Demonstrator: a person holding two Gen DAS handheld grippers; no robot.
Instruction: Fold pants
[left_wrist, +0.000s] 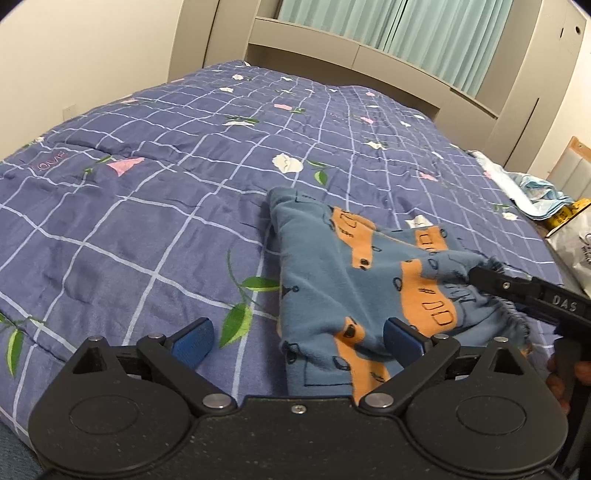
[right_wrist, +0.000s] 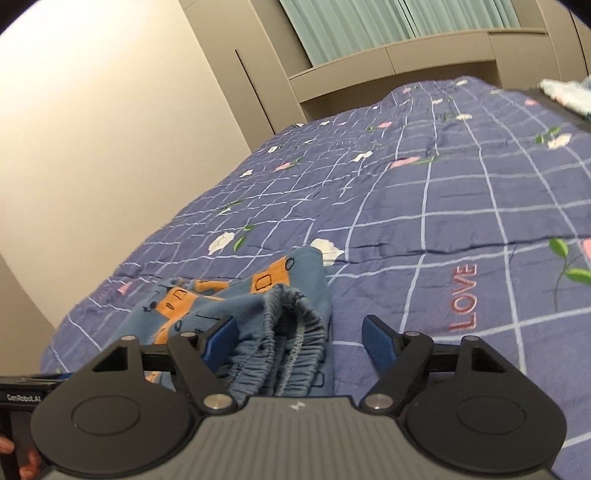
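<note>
Small blue pants (left_wrist: 332, 266) with orange car prints lie crumpled on the purple checked quilt (left_wrist: 147, 221). My left gripper (left_wrist: 297, 339) is open wide over their near edge, and its right finger (left_wrist: 402, 341) rests on the fabric. In the right wrist view the gathered elastic waistband (right_wrist: 291, 332) of the pants (right_wrist: 221, 295) lies between the fingers of my right gripper (right_wrist: 301, 345). That gripper is open: its left finger (right_wrist: 221, 343) touches the cloth and its right finger (right_wrist: 380, 345) stands apart over the quilt (right_wrist: 443, 206). One right-gripper finger (left_wrist: 491, 280) reaches the waistband from the right.
The bed runs back to a beige headboard shelf (left_wrist: 351, 51) under green curtains (left_wrist: 424, 26). A cream wall (right_wrist: 110, 129) lines one side. Light-blue laundry (left_wrist: 532, 188) and a white bag (left_wrist: 576, 240) lie at the bed's right edge.
</note>
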